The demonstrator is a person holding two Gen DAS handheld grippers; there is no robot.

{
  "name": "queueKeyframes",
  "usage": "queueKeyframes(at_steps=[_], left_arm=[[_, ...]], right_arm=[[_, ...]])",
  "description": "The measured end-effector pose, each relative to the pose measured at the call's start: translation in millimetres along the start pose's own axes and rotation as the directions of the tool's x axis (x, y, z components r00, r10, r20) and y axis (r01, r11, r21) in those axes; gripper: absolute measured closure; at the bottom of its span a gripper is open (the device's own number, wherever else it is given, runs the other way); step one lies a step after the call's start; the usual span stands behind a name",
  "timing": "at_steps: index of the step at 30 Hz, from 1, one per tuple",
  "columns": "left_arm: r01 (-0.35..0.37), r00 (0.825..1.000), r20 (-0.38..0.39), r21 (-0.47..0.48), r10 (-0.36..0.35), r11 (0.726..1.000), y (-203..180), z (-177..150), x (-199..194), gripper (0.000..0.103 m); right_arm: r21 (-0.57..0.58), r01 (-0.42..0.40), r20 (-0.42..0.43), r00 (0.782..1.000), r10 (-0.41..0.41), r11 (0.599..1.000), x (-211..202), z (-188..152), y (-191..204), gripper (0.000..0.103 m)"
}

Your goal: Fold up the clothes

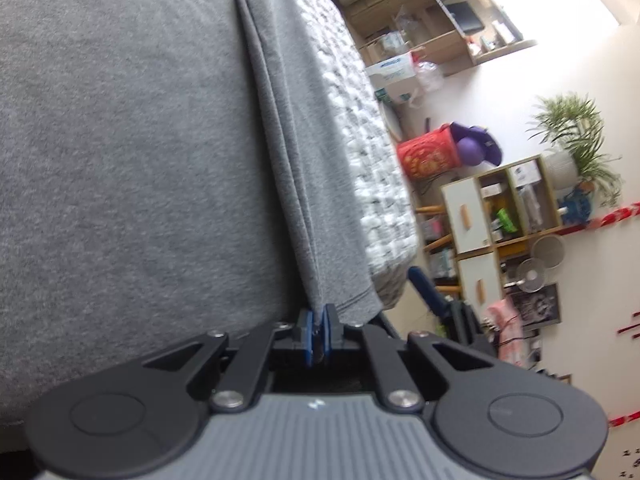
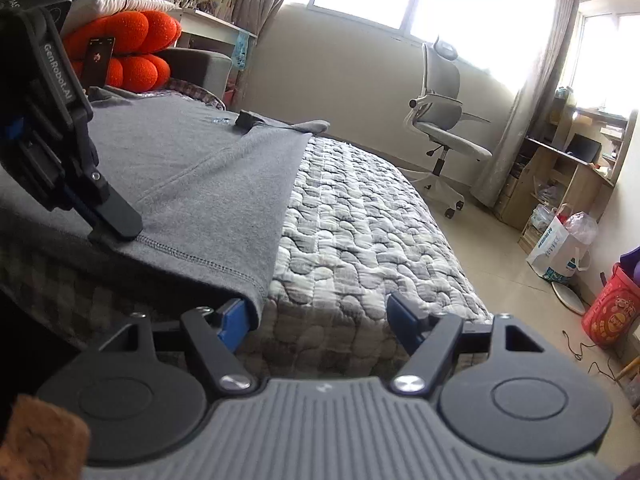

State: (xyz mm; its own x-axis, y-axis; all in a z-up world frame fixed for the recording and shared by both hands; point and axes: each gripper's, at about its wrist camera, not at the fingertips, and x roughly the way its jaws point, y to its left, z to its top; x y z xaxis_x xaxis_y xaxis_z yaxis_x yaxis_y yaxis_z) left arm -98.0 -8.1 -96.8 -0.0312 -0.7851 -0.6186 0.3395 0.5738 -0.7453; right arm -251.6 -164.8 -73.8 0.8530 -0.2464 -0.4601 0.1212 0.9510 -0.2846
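grey sweatshirt (image 2: 188, 176) of soft, slightly fuzzy knit lies spread flat on the bed, its stitched hem (image 2: 208, 262) running along the bed's near edge and its straight side edge running away up the bed toward the far end. the bed's cover is a quilted blanket (image 2: 360, 232) in a bumpy grey-and-white pebble pattern, bare beyond the garment's side edge. the left gripper (image 1: 319, 322) has its blue pads pressed together on a pinch of the hem's layered cloth at the near edge. the right gripper (image 2: 320, 314) stands spread wide at the same edge, its left blue pad (image 2: 232, 320) just under the hem's corner, not pressing it. on the floor beside the bed, a red bucket (image 2: 610, 312) with gold print holds something purple, and a white paper bag (image 2: 554, 248) stands near it.
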Motion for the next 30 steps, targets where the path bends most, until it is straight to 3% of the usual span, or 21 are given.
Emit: queueKeyframes(at_steps=[5, 10, 14, 17, 20, 21, 25, 30], left_arm=[[-0.038, 0.999, -0.026, 0.048, 0.040, 0.998, -1, 2, 2, 0.097], [-0.052, 0.998, -0.035, 0.074, 0.055, 0.996, -4, 2, -7, 0.088], [-0.070, 0.997, 0.027, 0.113, 0.067, 0.991, -14, 8, -24, 0.066], [-0.116, 0.990, 0.097, 0.150, 0.102, 0.982, -25, 16, -41, 0.061], [-0.139, 0.979, 0.168, 0.150, 0.113, 0.979, -28, 26, -61, 0.048], [-0.149, 0.974, 0.190, 0.144, 0.121, 0.978, -27, 30, -68, 0.043], [-0.231, 0.936, 0.295, 0.107, 0.191, 0.967, -20, 47, -101, 0.040], [-0.318, 0.858, 0.423, -0.003, 0.290, 0.948, 2, 68, -144, 0.024]], right_arm=[[-0.032, -0.005, -0.071, 0.997, 0.003, 0.999, 4, -7, 3, 0.030], [0.012, -0.036, -0.095, 0.995, 0.037, 0.999, -4, -4, -9, 0.030], [0.039, -0.092, -0.073, 0.993, 0.095, 0.995, -16, 6, -20, 0.030], [0.056, -0.126, -0.075, 0.989, 0.130, 0.990, -17, 18, -28, 0.030], [0.086, -0.158, -0.076, 0.983, 0.165, 0.984, -17, 33, -34, 0.030], [0.101, -0.174, -0.073, 0.981, 0.182, 0.980, -16, 40, -35, 0.030], [0.174, -0.250, -0.050, 0.964, 0.262, 0.953, -10, 70, -40, 0.029], [0.227, -0.334, -0.035, 0.936, 0.350, 0.915, 10, 110, -37, 0.029]])
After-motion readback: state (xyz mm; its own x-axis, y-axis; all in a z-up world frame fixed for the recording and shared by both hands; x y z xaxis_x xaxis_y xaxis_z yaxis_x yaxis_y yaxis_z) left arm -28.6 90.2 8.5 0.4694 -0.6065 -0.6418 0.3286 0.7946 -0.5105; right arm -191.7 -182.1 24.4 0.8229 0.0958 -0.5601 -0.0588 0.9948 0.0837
